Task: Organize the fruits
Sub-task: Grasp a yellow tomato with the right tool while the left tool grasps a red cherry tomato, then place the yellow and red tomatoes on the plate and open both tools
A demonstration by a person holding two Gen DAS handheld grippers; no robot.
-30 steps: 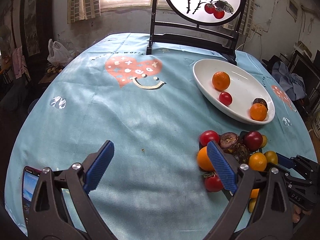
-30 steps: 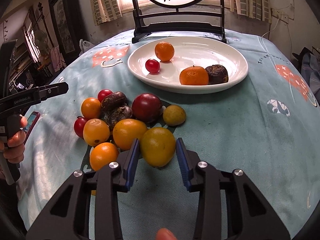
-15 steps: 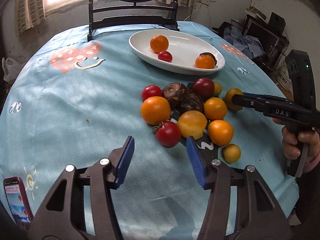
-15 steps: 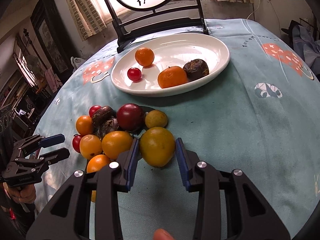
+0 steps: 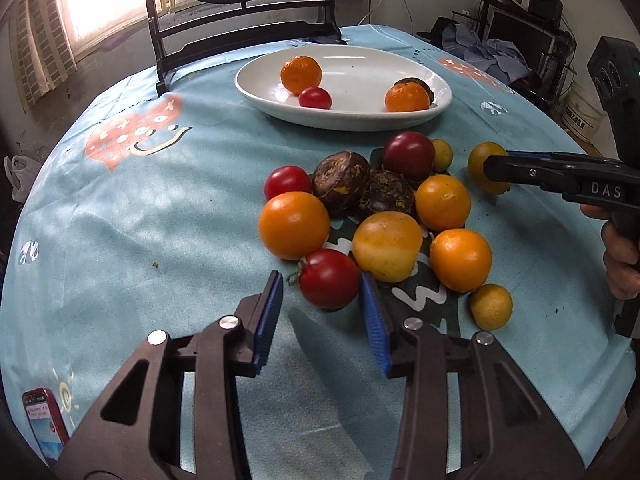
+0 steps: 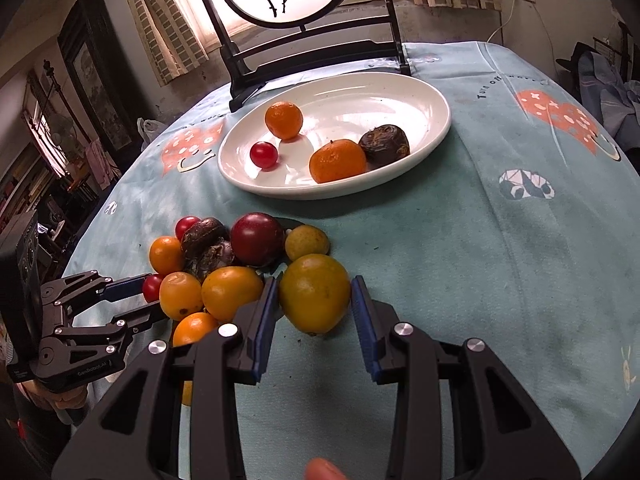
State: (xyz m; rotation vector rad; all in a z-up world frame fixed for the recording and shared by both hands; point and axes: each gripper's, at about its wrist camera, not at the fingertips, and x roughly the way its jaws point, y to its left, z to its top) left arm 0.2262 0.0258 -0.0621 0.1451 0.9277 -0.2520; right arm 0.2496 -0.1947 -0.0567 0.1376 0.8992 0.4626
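Your left gripper (image 5: 322, 308) has just been closing around the red tomato (image 5: 329, 279) at the near edge of the fruit pile, its pads narrow but not yet pressing. Your right gripper (image 6: 313, 306) is clamped on a yellow-orange fruit (image 6: 315, 293) resting on the counter (image 6: 500, 264), near the white plate (image 6: 400, 92).

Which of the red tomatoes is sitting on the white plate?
The small red tomato beside the orange; the other red ones lie in the pile on the tablecloth.
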